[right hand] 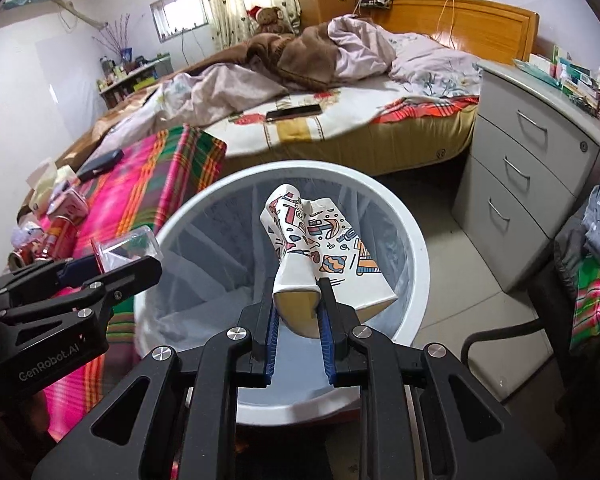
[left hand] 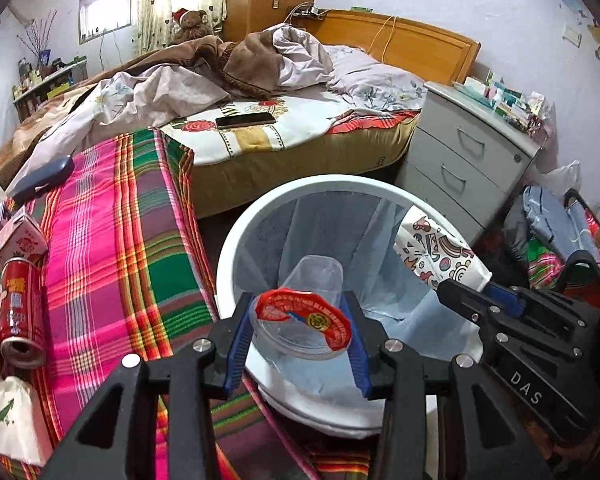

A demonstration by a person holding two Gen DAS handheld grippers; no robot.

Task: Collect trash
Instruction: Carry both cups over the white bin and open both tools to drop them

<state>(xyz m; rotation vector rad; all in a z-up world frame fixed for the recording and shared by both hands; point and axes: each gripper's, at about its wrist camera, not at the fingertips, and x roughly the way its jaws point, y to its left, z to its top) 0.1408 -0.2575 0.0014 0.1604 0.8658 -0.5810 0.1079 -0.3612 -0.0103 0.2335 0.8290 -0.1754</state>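
My left gripper is shut on a clear plastic cup with a torn red foil lid and holds it over the white trash bin lined with a pale bag. My right gripper is shut on a crushed white paper cup with colourful doodles, also over the bin. The paper cup shows in the left wrist view, and the left gripper with the clear cup shows in the right wrist view. Red cans and a small carton lie on the plaid-covered table.
A bed with a phone lies behind the bin. A grey drawer unit stands to the right. A chair with clothes is at far right. A dark case and a white paper bag sit on the table.
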